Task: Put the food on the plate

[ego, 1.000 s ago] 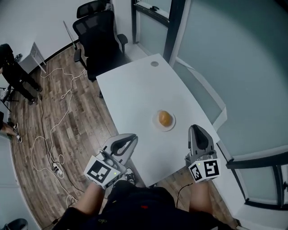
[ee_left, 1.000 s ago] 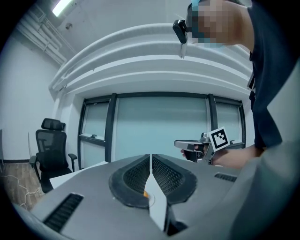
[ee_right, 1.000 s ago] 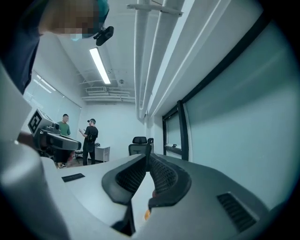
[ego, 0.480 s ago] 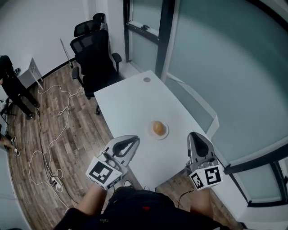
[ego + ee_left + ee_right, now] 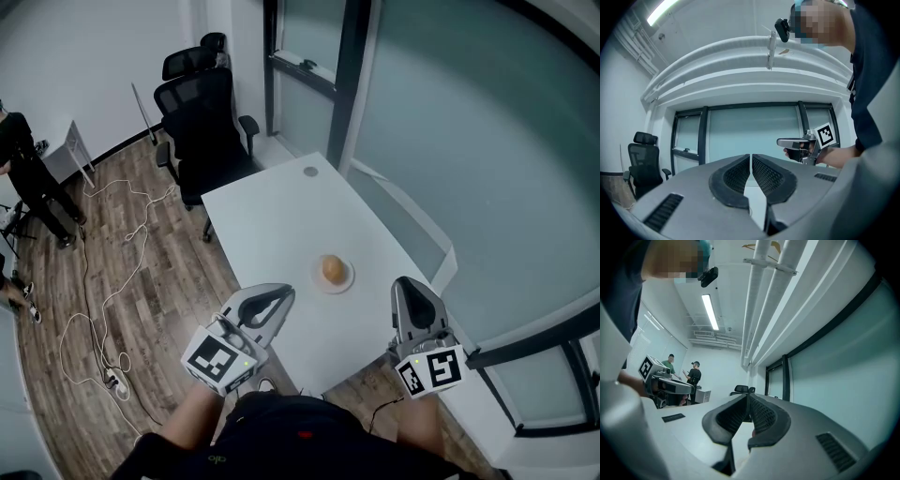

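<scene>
Now the round brown food (image 5: 332, 270) sits on the small plate (image 5: 347, 282) on the white table (image 5: 272, 206). The left gripper (image 5: 279, 295) and the right gripper (image 5: 407, 286) hang near the table's edge, jaws pressed together, holding nothing.

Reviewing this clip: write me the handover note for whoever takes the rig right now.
Left gripper: jaws together, nothing between them, held at the near end of the table.
Right gripper: jaws together, empty, also at the near end.
Food: one round golden piece, sitting on the white plate, clear of both grippers.
Done: food is on the plate.
Left: nothing that I can see.
</scene>
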`<state>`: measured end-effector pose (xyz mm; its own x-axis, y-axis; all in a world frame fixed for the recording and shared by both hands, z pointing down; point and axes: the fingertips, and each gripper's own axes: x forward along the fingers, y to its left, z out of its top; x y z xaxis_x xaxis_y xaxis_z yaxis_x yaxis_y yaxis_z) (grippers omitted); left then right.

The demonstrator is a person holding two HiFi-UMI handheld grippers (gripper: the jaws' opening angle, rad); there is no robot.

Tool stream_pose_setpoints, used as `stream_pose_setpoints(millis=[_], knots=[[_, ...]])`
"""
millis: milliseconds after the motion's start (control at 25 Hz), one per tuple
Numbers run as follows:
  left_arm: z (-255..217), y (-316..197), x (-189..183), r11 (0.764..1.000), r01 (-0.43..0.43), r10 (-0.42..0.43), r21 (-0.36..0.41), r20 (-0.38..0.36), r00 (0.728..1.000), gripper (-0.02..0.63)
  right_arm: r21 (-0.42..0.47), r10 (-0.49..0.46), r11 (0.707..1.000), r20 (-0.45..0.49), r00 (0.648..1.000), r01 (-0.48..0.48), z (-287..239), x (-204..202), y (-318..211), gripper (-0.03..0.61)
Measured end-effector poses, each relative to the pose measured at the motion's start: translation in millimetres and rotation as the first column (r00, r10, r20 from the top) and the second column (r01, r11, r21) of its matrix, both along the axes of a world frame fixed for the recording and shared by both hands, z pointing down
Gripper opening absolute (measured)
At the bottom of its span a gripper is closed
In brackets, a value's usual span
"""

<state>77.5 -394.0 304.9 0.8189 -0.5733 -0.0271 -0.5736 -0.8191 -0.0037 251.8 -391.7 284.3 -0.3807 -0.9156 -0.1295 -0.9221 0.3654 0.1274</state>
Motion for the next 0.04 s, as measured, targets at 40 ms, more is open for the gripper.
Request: stream_pose_setpoints(millis=[40], knots=[[-1.4, 0.3, -0.4, 1.0, 0.0, 0.0, 0.001, 0.0, 1.0, 0.034, -0.001, 0.0, 1.0, -0.001, 1.0, 0.0, -0.7, -0.2, 0.2, 0.037]])
